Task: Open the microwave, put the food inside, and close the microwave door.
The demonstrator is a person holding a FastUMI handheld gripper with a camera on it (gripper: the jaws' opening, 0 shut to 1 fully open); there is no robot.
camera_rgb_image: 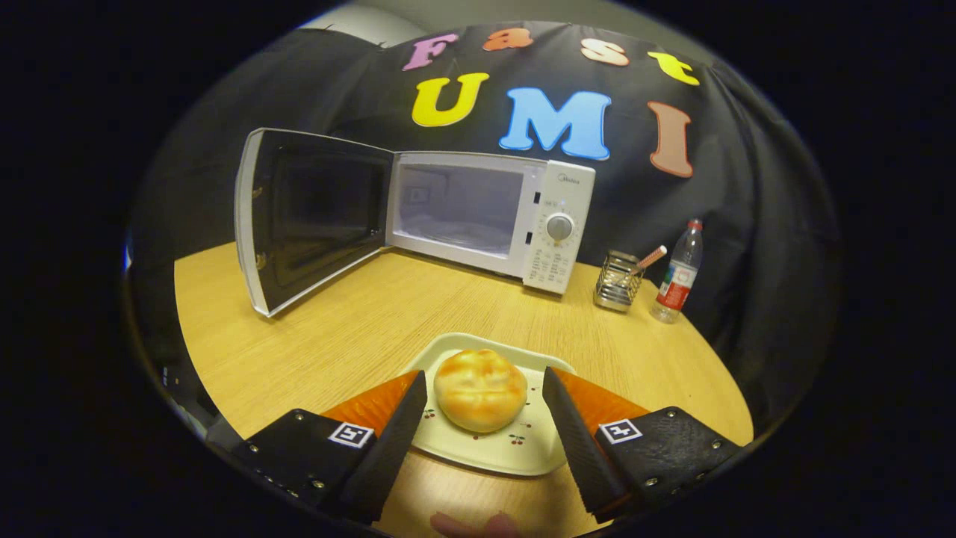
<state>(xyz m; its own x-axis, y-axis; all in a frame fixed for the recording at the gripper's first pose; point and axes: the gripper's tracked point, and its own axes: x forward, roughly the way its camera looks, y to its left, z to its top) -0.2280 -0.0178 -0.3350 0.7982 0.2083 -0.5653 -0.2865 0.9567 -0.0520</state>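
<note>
A white microwave [489,213] stands at the back of the wooden table [358,321]. Its door [306,217] is swung wide open to the left, showing the lit cavity [457,205]. A golden round bun [480,390] lies on a small cream plate [523,448] with a cherry print. The bun sits between the two fingers of my gripper [484,377], which is open. The fingers straddle the bun and the plate with a gap on each side and do not touch the bun.
To the right of the microwave stand a metal wire holder [617,282] with a pink-tipped stick in it and a clear plastic bottle [678,275] with a red cap. A fingertip of a person's hand [478,525] shows just behind the gripper.
</note>
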